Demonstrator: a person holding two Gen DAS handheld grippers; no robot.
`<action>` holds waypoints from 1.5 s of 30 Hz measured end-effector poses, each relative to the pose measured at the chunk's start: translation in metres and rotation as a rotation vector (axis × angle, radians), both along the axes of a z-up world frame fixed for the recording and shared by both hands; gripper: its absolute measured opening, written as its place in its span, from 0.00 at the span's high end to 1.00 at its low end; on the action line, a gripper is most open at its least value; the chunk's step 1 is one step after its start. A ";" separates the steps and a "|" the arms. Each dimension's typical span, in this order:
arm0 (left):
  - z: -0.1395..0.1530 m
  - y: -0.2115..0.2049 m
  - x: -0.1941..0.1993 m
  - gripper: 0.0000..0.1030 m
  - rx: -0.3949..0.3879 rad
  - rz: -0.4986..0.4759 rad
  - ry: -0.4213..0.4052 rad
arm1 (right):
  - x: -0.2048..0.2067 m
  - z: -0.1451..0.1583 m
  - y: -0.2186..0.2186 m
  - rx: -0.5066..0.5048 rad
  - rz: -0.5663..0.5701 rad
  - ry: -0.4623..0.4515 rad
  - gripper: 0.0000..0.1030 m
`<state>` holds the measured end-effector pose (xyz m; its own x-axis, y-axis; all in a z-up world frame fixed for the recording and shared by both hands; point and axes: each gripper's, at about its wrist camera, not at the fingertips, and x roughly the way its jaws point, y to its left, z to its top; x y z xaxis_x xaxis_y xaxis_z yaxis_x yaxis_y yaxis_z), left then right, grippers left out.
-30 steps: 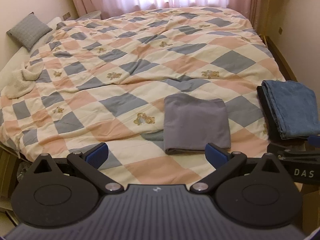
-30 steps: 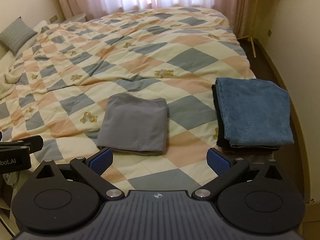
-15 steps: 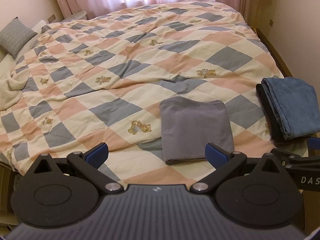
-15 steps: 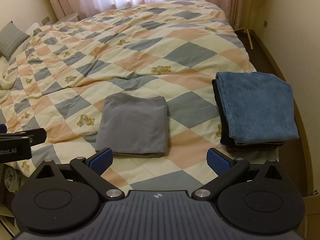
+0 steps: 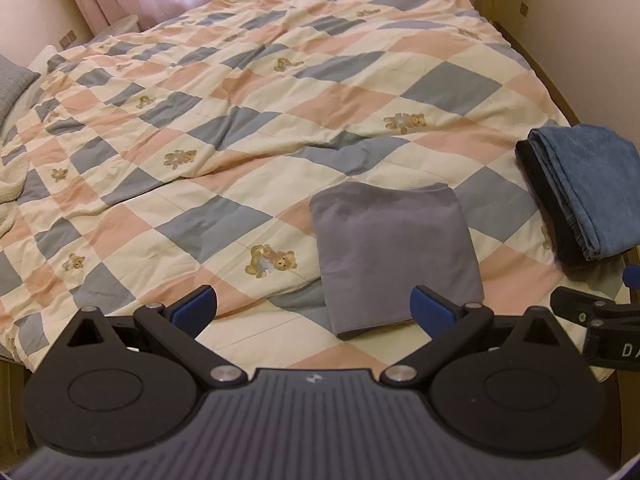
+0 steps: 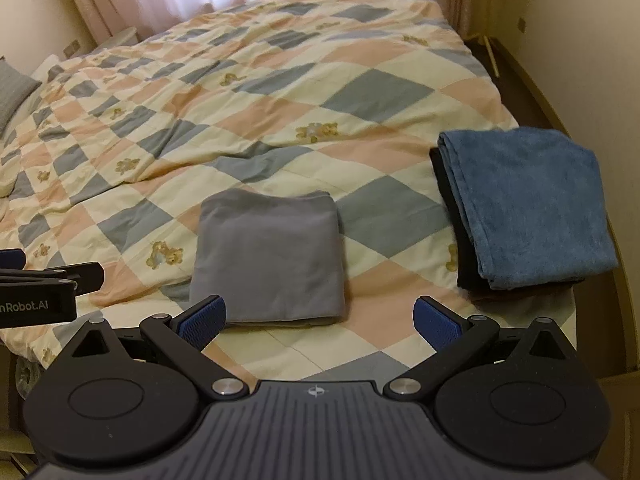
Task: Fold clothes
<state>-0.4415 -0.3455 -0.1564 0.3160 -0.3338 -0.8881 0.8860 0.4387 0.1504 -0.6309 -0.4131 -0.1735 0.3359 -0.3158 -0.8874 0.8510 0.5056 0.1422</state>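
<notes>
Checkered quilt point(image 6: 280, 92) bears folded grey garment point(image 6: 270, 258), long axis pointing away; both grippers point(image 5: 314, 310) point(image 6: 318, 316) spread apart, empty.

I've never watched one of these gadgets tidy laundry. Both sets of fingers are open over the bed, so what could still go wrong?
1. The blue folded garment and the dark one under it lie at the bed's right edge; a nudge might tip them off.
2. Lifting the grey folded garment by one edge could undo its folds.
3. The quilt is rumpled, so fingers might snag it.
</notes>
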 end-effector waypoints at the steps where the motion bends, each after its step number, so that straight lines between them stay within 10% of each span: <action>1: -0.004 -0.002 0.002 0.01 0.004 -0.006 0.005 | 0.000 -0.002 -0.002 0.005 -0.008 0.001 0.00; 8: -0.061 -0.017 0.035 0.01 0.005 -0.062 0.104 | -0.006 -0.035 -0.026 0.021 -0.005 -0.117 0.00; 22: -0.233 -0.060 0.139 0.02 -0.152 -0.113 0.666 | 0.018 -0.216 -0.125 0.235 0.054 -0.304 0.14; 29: -0.275 -0.063 0.156 0.19 -0.190 -0.097 0.877 | 0.005 -0.275 -0.151 0.454 -0.028 -0.577 0.17; 37: -0.278 -0.071 0.158 0.66 -0.159 -0.171 0.839 | 0.031 -0.293 -0.145 0.502 0.037 -0.554 0.50; 38: -0.271 -0.073 0.156 0.68 -0.152 -0.194 0.816 | 0.035 -0.294 -0.144 0.506 0.039 -0.561 0.65; 45: -0.187 -0.107 0.120 0.71 -0.158 -0.426 0.635 | 0.024 -0.249 -0.112 0.396 -0.044 -0.636 0.70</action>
<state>-0.3214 -0.4523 -0.3433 -0.4205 -0.4502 -0.7877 0.8784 0.0151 -0.4776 -0.6069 -0.5247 -0.4224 0.8163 -0.0381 -0.5764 0.5621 0.2820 0.7775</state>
